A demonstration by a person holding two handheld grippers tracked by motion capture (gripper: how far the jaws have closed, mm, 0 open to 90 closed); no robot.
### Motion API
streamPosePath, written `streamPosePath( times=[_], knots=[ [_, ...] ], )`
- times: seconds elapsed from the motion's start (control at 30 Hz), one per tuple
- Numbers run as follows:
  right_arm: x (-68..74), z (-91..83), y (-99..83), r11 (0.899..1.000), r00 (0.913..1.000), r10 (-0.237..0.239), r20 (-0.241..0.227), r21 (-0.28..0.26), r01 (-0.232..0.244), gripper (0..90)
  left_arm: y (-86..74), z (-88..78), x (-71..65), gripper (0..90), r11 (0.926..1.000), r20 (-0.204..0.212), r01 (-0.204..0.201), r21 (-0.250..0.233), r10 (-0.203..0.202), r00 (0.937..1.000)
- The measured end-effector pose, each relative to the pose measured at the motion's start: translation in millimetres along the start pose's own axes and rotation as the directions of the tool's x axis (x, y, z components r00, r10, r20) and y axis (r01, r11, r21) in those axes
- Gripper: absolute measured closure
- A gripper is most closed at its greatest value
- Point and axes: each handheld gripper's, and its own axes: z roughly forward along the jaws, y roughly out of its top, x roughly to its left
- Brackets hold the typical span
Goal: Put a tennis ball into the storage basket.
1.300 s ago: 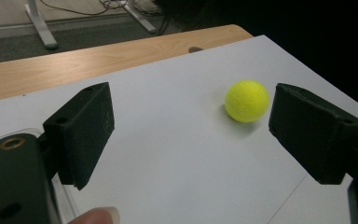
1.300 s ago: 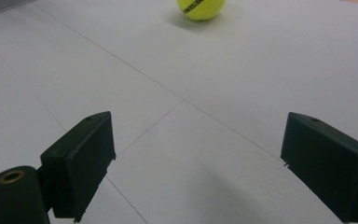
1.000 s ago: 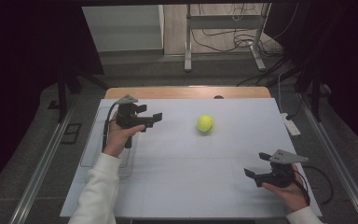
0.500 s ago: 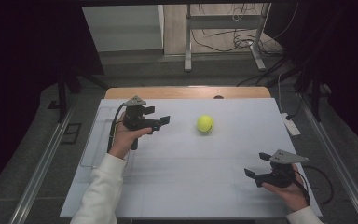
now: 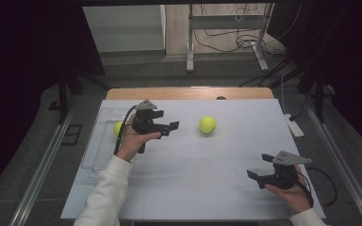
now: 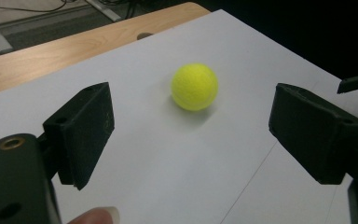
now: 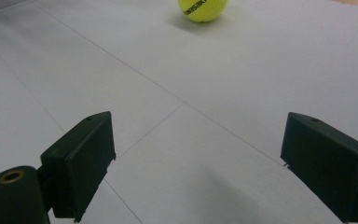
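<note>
- The left gripper [image 5: 172, 126] hovers over the white table [image 5: 193, 188] toward ten o'clock, jaws spread wide and empty.
- A yellow tennis ball [image 5: 207, 125] rests near twelve o'clock, just ahead of those jaws, apart from them.
- A second tennis ball [image 5: 118, 128] peeks from behind the left hand [image 5: 132, 141].
- The right gripper [image 5: 259, 169] sits at four o'clock, jaws parted, holding nothing.
</note>
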Motion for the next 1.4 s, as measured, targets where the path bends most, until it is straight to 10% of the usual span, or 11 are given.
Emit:
streamPosePath(
  times=[1.4],
  knots=[
    [1.1,-2.4,-3.1,1.0,1.0,0.009,0.003,0.004,-0.009,10.3,2.7,42.0,-30.1,14.2,0.9946,0.03,-0.062,0.083,0.06,0.9978]
  ],
)
